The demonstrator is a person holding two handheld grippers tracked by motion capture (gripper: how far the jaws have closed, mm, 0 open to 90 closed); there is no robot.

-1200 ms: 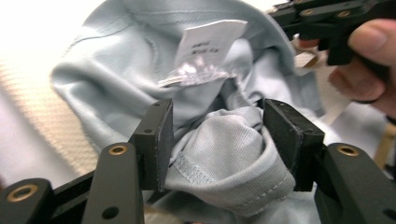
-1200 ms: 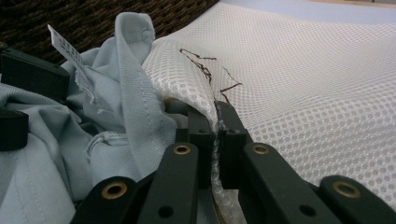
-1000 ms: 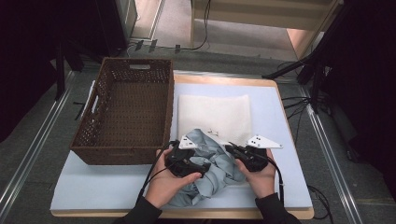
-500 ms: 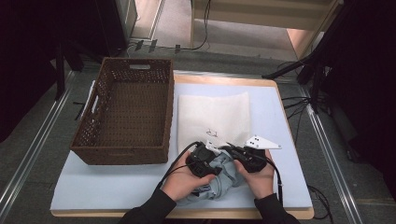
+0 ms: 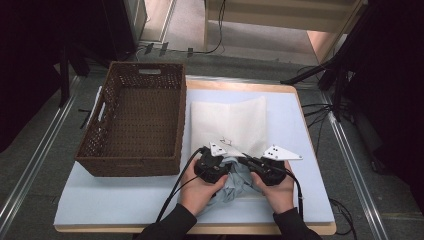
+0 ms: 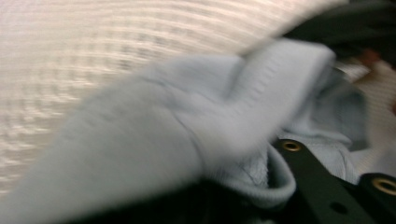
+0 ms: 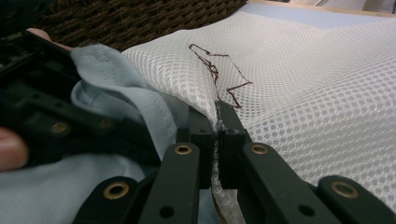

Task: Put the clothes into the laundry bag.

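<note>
A white mesh bag [image 5: 227,120] lies flat on the table pad, with a light blue garment [image 5: 235,182] bunched at its near edge. My right gripper [image 7: 217,126] is shut on the bag's raised edge [image 7: 205,100], beside a dark stitched mark [image 7: 219,70]. My left gripper [image 5: 229,163] sits close to the left of it, pushed into the blue garment [image 6: 163,130]. Its jaws have just closed on the cloth and eased slightly, and a fold is still bunched between them. The left gripper view is blurred, with mesh behind the cloth.
A brown wicker basket [image 5: 125,167] stands on the left of the pale blue pad [image 5: 115,200], close to the bag's left side. Cables trail from both grippers toward the front edge. A metal rail [image 5: 350,165] runs along the table's right.
My left gripper has moved right, from the garment's left side up to the right gripper at the bag's edge, and closed on cloth. The garment is now bunched tighter. The right hand has kept still.
</note>
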